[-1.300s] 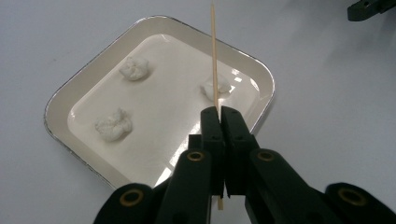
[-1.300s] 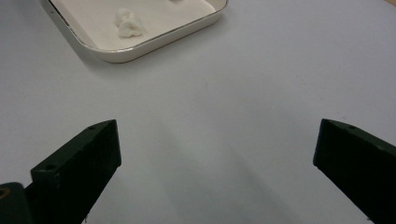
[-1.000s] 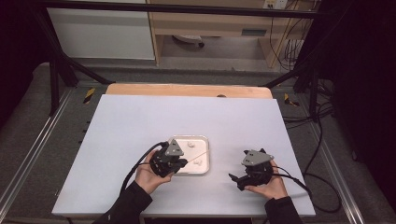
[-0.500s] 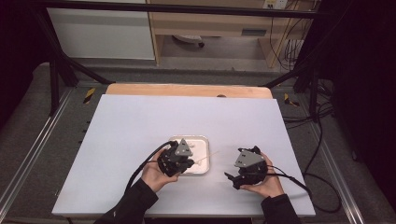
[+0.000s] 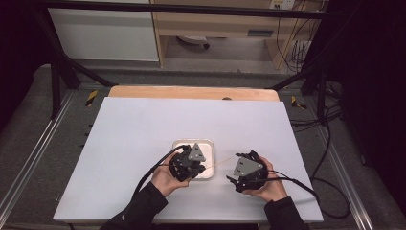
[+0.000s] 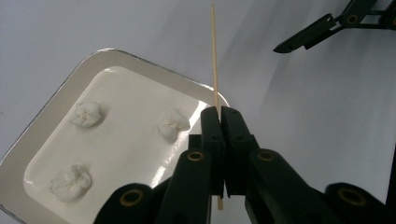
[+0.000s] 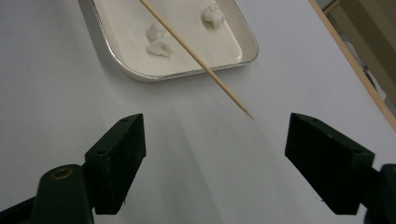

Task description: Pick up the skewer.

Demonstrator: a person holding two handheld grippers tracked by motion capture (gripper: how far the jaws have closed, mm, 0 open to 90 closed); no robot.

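The left gripper (image 6: 219,140) has its jaws clamped on a thin wooden stick (image 6: 214,56) (pointed end toward the other hand), beside a tray (image 6: 60,84) holding three white lumps (image 6: 86,114). The right gripper (image 7: 215,163) gapes wide, holding nothing.

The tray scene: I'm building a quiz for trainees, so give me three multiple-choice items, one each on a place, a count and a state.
1. Where does the wooden skewer point?
A. toward the right hand-held gripper
B. straight down into the tray
C. at the person

2. How many white lumps lie in the tray?
A. one
B. three
C. five

3. How is the left hand-held gripper?
A. wide open
B. lying on the table
C. shut on the skewer

Answers: 1 A, its tip sits ahead of the right jaws; 2 B, three show in the left gripper view; 3 C, jaws pinch the stick.
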